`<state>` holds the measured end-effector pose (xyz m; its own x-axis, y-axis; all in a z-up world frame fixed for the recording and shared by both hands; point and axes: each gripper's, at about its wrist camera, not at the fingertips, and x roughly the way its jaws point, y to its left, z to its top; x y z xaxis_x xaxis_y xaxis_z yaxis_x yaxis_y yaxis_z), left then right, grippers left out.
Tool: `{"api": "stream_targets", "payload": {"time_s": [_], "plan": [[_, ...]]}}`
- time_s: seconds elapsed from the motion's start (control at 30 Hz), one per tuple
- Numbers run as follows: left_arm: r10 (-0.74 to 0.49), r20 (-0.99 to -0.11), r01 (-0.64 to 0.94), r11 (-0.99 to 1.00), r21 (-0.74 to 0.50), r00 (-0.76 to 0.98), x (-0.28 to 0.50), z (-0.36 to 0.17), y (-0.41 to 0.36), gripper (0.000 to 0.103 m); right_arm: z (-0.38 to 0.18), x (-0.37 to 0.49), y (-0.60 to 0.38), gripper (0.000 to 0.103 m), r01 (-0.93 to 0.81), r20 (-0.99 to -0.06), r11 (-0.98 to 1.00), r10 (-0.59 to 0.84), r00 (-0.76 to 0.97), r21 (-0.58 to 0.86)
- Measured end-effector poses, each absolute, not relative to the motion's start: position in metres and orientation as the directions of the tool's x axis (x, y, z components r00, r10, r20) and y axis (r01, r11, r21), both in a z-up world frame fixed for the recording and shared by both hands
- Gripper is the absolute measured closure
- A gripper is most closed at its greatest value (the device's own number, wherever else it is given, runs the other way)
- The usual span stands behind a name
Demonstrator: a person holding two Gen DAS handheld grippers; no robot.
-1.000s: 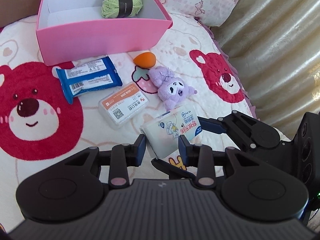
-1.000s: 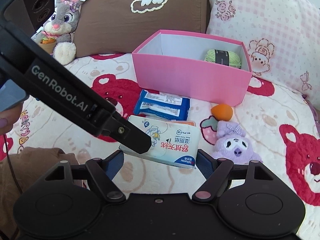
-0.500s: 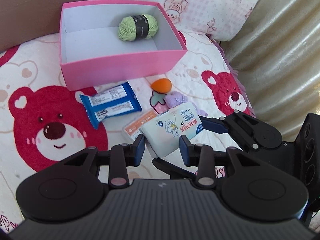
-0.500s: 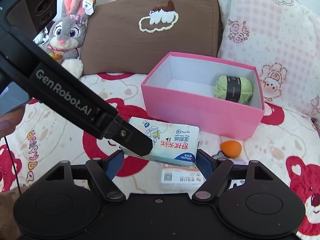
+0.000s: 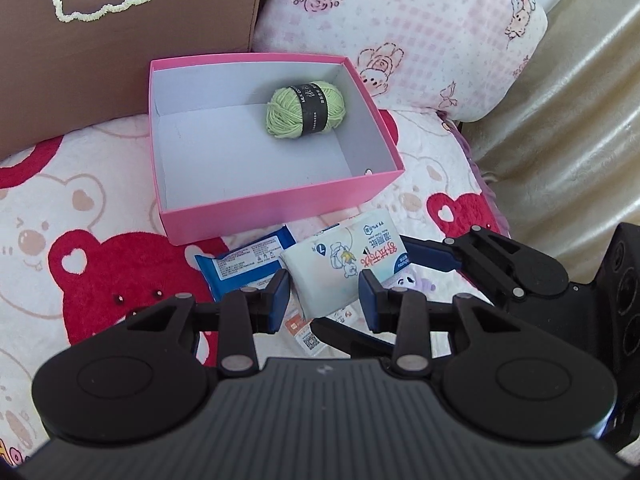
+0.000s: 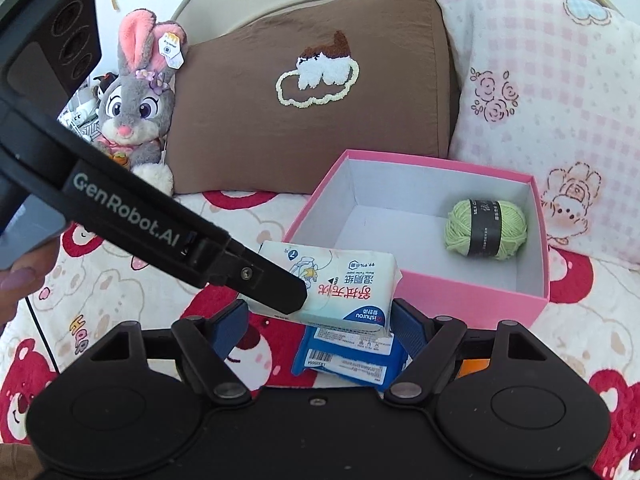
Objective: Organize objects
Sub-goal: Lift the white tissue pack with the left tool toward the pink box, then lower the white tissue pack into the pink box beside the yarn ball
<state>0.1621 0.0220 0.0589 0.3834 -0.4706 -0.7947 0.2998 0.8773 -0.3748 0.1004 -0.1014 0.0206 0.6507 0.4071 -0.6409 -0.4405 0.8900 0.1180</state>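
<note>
I am over a bed (image 5: 100,208) covered in a white blanket printed with red bears. A brown pillow (image 6: 312,92) and a pink checked pillow (image 6: 560,92) lean at its head, and a grey plush rabbit (image 6: 136,108) sits beside the brown one. A beige curtain (image 5: 568,120) hangs along one edge in my left view.

The pink box (image 5: 280,210) stands open on the blanket just before the pillows. A green yarn ball (image 5: 306,110) with a dark band lies in its far corner; the remaining floor of the box is bare white.

Both claws carry one white wipes pack (image 5: 344,264), raised above the blanket, near the box's front wall and outside it. My left gripper (image 5: 323,298) is closed narrow across the pack's short side, pads pressing it. My right gripper (image 6: 318,322) spans the pack's long side, jaws set wide with the blue pads (image 6: 230,324) against its ends, so it too has hold of the pack.

Beneath the pack a blue packet (image 6: 352,356) lies flat on the blanket. A small card with orange print (image 5: 298,326) shows between my left fingers, and a scrap of purple plush (image 5: 412,282) peeks out beside the pack. A fingertip (image 6: 20,280) shows at the left edge of my right view.
</note>
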Motion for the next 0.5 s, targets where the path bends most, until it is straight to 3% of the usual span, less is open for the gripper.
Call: {"api": "stream_targets", "payload": {"time_s": [0.5], "plan": [[-0.464,-0.770,0.236,0.886,-0.400,0.438,0.218,0.063,0.039,0.068,0.032,0.165,-0.098,0.023,-0.472,-0.634,0.875,0.424,0.646,0.105]]}}
